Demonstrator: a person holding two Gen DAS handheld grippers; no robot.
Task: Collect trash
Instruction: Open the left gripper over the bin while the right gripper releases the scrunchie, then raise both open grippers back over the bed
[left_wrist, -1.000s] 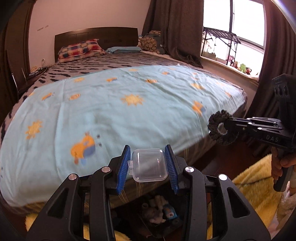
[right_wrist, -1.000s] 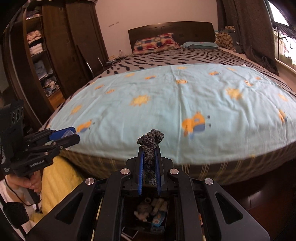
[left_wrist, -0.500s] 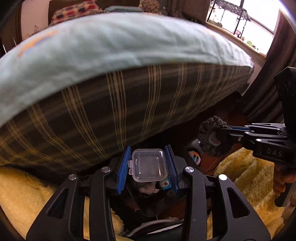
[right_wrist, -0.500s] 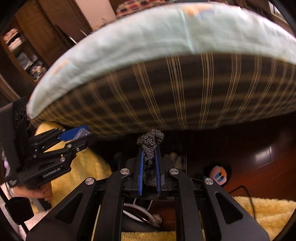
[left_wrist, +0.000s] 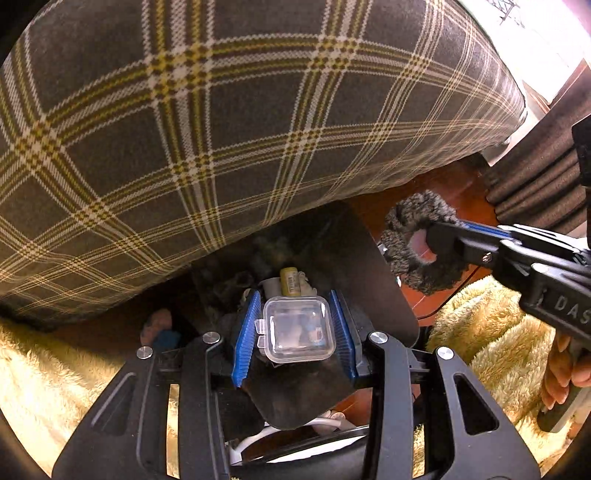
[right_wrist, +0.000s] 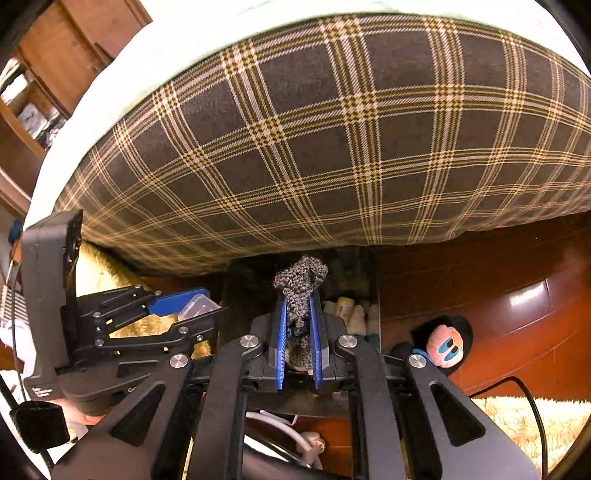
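Note:
My left gripper (left_wrist: 295, 328) is shut on a small clear plastic box (left_wrist: 297, 329), held over a dark bin (left_wrist: 369, 280) that stands on the floor against the bed. The bin holds a yellow tube (left_wrist: 290, 281) and other scraps. My right gripper (right_wrist: 298, 325) is shut on a grey fuzzy scrunchie (right_wrist: 301, 284), also just above the bin (right_wrist: 354, 306). In the left wrist view the right gripper (left_wrist: 436, 243) and scrunchie (left_wrist: 417, 221) hover at the bin's right edge. In the right wrist view the left gripper (right_wrist: 184, 306) holds the box (right_wrist: 197, 305) at the left.
The plaid side of the bed (left_wrist: 221, 129) fills the upper half of both views, close ahead. A yellow shaggy rug (left_wrist: 491, 332) lies on the red-brown wooden floor (right_wrist: 498, 280). A cartoon plush toy (right_wrist: 445, 347) lies right of the bin. A wooden wardrobe (right_wrist: 40, 92) stands far left.
Both grippers have dropped from bed height to just above the floor and tilted down over the bin. The bed top has left view. Both holds are unchanged.

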